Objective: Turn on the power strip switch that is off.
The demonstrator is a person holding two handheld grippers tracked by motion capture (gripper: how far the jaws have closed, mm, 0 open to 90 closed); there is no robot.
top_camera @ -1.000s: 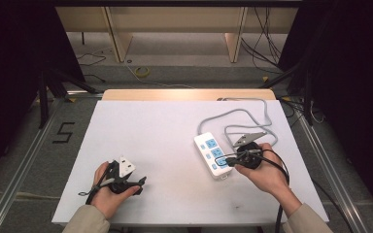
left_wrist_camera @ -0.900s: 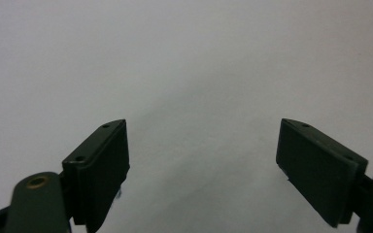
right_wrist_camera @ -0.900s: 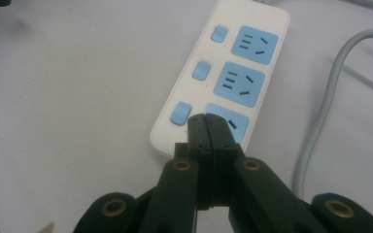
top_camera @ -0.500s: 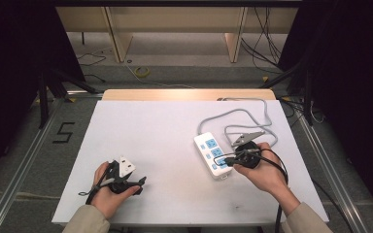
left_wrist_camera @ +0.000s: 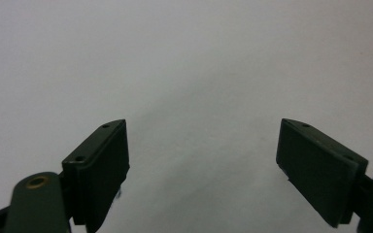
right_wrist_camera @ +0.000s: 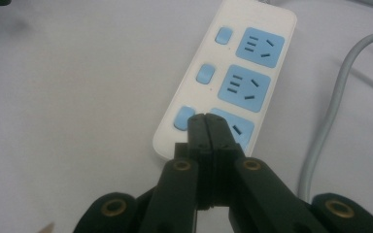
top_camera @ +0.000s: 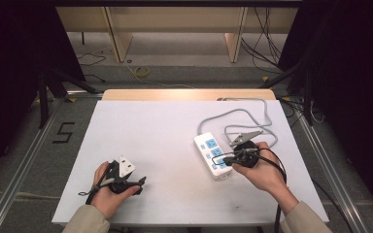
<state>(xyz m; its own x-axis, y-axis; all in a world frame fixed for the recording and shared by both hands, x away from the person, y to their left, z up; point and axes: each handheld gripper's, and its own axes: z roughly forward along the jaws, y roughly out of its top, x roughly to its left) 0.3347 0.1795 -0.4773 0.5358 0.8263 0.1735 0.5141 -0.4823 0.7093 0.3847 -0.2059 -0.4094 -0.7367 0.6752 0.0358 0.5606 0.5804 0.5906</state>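
The right claw [right_wrist_camera: 208, 119], pressed together, has slid a bit toward the near blue button [right_wrist_camera: 183, 118] on the white plastic power strip [right_wrist_camera: 194, 104], so a press looks close.

A lab recording bay: white-topped rectangular table [top_camera: 141, 126] on grey concrete floor, black curtains at nine and three o'clock, aluminium floor rails [top_camera: 22, 165], loose cables [top_camera: 264, 29] at one o'clock.

Power strip [top_camera: 212, 155] and cable [top_camera: 252, 114] crowd right side.
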